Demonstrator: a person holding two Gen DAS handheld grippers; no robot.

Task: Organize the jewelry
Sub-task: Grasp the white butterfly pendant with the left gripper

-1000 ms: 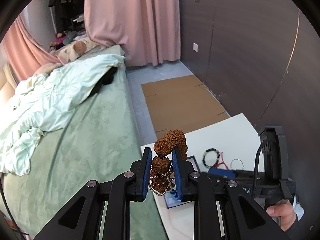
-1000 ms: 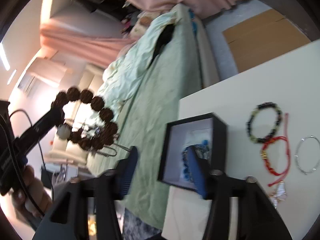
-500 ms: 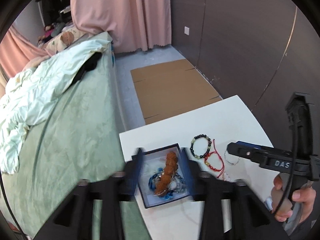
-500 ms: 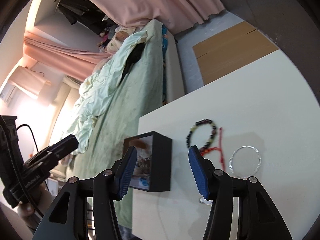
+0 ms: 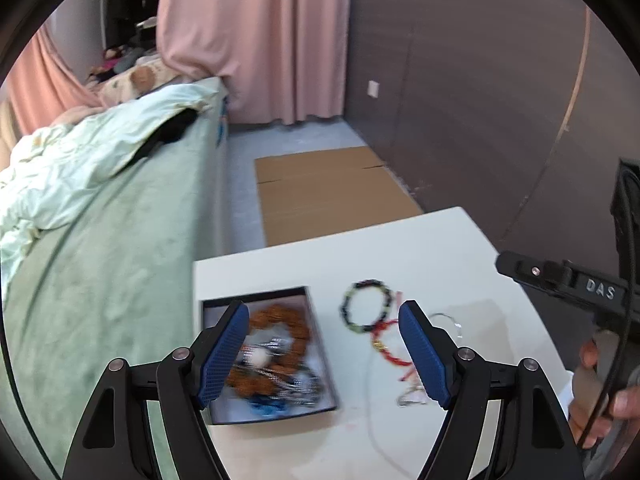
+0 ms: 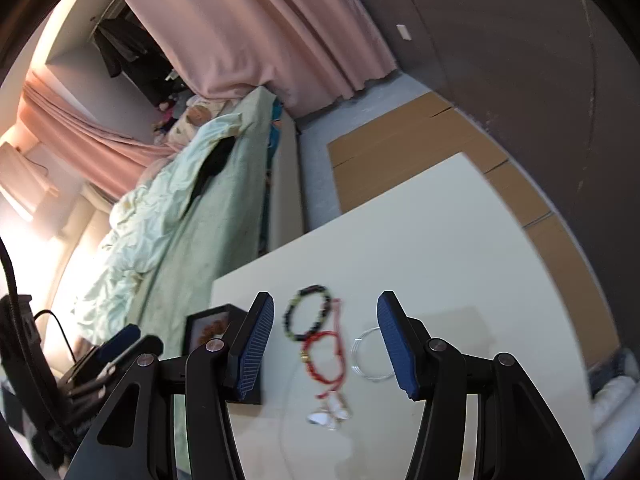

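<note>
White tabletop (image 6: 460,248) beside the bed: your right claw (image 6: 326,340), jaws apart and empty, points straight at the loose bracelets (image 6: 316,332) between its fingers, nearer than your wide-open left claw (image 5: 322,354) over the box (image 5: 320,364).

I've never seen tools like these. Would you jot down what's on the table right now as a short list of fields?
Box: black box at the table edge, holding a brown bead bracelet and blurred blue and silver pieces
Loose on table: dark bead bracelet, red cord bracelet, thin silver bangle
Left hand-held gripper: open, jaws just widened, nothing held
Right hand-held gripper: open, empty
</note>
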